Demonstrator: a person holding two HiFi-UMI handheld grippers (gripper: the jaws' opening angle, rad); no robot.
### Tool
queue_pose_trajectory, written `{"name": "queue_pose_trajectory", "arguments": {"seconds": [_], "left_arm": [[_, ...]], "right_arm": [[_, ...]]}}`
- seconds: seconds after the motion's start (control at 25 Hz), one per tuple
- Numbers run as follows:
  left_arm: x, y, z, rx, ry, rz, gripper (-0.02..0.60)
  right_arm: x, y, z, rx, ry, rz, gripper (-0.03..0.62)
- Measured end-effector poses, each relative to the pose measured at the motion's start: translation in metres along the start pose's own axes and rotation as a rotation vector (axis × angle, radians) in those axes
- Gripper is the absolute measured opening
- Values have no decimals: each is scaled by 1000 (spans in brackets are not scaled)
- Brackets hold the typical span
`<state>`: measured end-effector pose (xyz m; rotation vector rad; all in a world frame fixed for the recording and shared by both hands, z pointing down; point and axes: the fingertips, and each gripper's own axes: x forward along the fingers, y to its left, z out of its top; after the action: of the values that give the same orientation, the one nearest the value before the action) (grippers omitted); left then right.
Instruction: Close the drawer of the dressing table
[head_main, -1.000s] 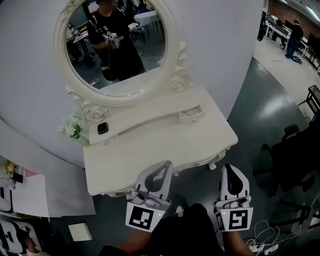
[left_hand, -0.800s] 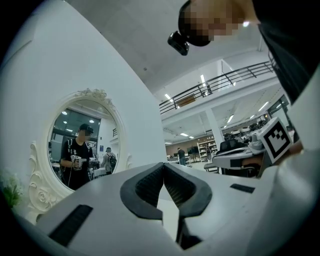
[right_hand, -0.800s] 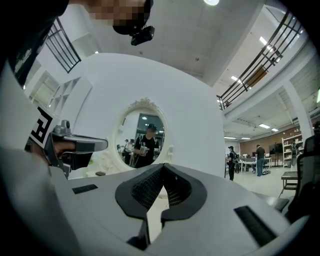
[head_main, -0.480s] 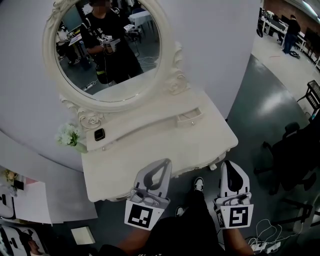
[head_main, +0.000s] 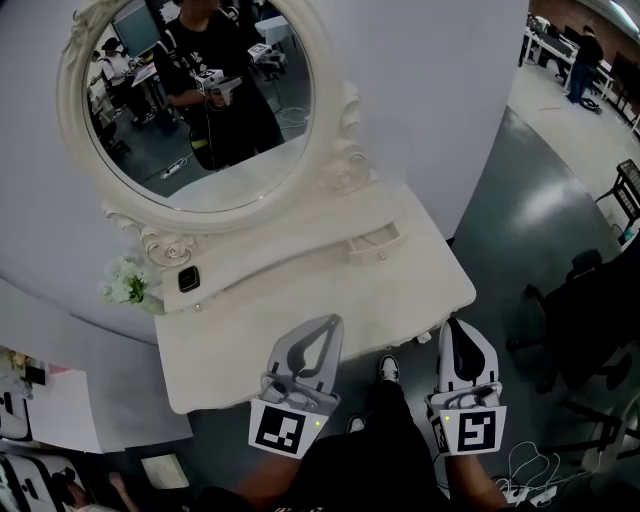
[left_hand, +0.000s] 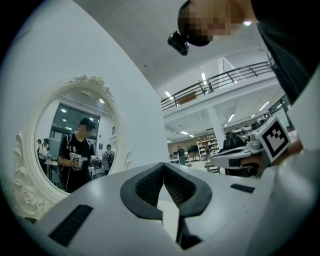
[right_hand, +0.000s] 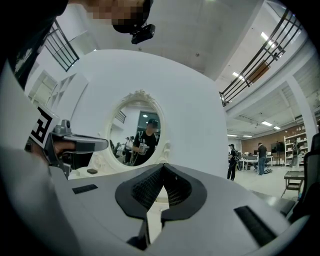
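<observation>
A white dressing table (head_main: 300, 310) with an oval mirror (head_main: 190, 100) stands against the curved wall. A small drawer (head_main: 372, 242) at the right end of its raised shelf is pulled out a little. My left gripper (head_main: 328, 322) is shut and empty, with its tip over the table's front edge. To the right, my right gripper (head_main: 453, 326) hangs beyond the table's corner, also shut and empty. Both are well short of the drawer. In the left gripper view the left gripper (left_hand: 163, 165) points level beside the mirror (left_hand: 75, 140). In the right gripper view the right gripper (right_hand: 162, 166) faces the mirror (right_hand: 140, 135).
On the shelf's left end lie a small black object (head_main: 187, 279) and a bunch of white flowers (head_main: 125, 282). A dark office chair (head_main: 590, 310) stands on the grey floor at the right. Cables (head_main: 530, 470) lie at the lower right, and a shoe (head_main: 390, 368) shows between the grippers.
The table and mirror have slid left in the head view as the person steps, and a shoe has come into sight. Both grippers stay shut. The drawer stands out as before.
</observation>
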<state>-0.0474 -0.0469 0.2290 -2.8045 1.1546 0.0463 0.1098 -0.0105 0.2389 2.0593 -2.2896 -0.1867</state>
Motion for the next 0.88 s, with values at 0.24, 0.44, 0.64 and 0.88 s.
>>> {"name": "queue_pose_trajectory", "arguments": {"seconds": [0.24, 0.44, 0.64, 0.88], "left_arm": [[22, 13, -9, -2, 21, 17, 5], [42, 24, -19, -17, 39, 36, 5], [62, 28, -34, -35, 74, 48, 5], [82, 33, -52, -58, 113, 66, 5]], "right_arm": [[31, -4, -11, 15, 19, 38, -2], [56, -11, -21, 14, 45, 67, -2], [81, -16, -32, 34, 51, 114, -2], [110, -18, -49, 71, 81, 170, -2]]}}
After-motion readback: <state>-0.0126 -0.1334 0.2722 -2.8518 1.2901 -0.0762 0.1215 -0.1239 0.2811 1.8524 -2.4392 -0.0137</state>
